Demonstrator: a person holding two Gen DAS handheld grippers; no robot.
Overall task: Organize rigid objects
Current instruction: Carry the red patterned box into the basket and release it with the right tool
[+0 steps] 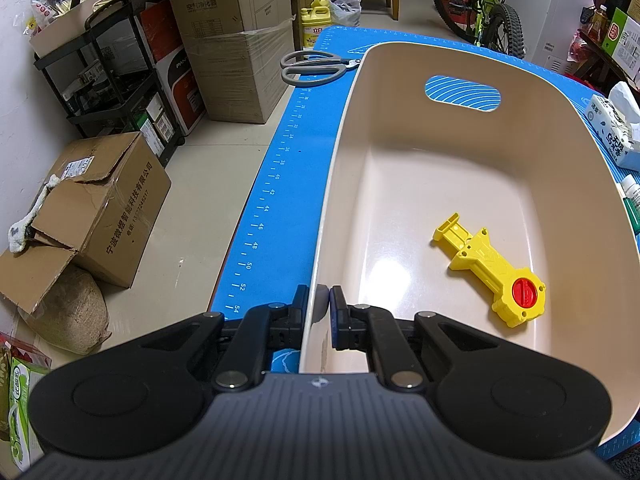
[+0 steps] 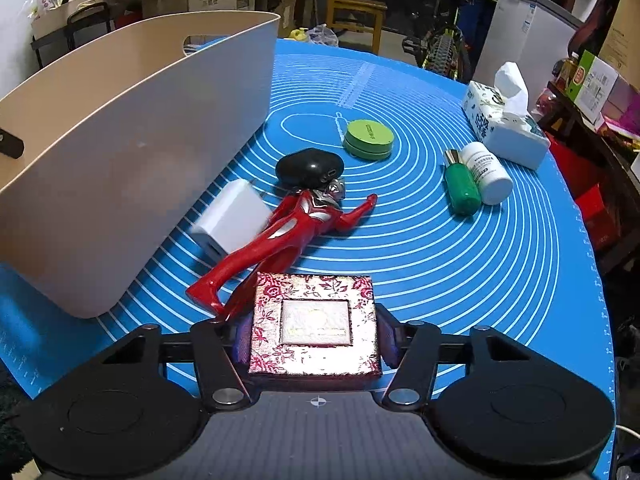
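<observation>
We start with the blue mat (image 2: pixel 420 240) covering the table, and on it the big cream tub (image 1: pixel 400 60), its long axis running away from us. Our left claw (image 1: pixel 319 300) is clamped on the tub's near rim, one finger outside the wall and one inside, steadying it. Inside lies only a yellow toy tool (image 1: pixel 488 270), slanted with its red knob towards us.

To the right of the tub, on the mat, sits the red patterned box (image 2: pixel 314 326), square and flat, lid up, its edges lined up with our right claw (image 2: pixel 314 336). It lies directly between that claw's fingers, one pad at each side wall. No gap shows at either side, though we cannot tell whether they press firmly yet. The right hand is clearly the nearer one, and we judge the coming move to be a lift leftwards over the tub wall.

Just beyond the box lies the red figure (image 2: pixel 280 232), long axis slanting up to the right, feet by the box's far left corner. Beside it sit a white charger (image 2: pixel 232 216) and a black case (image 2: pixel 310 168), so the lift should go straight up.
</observation>
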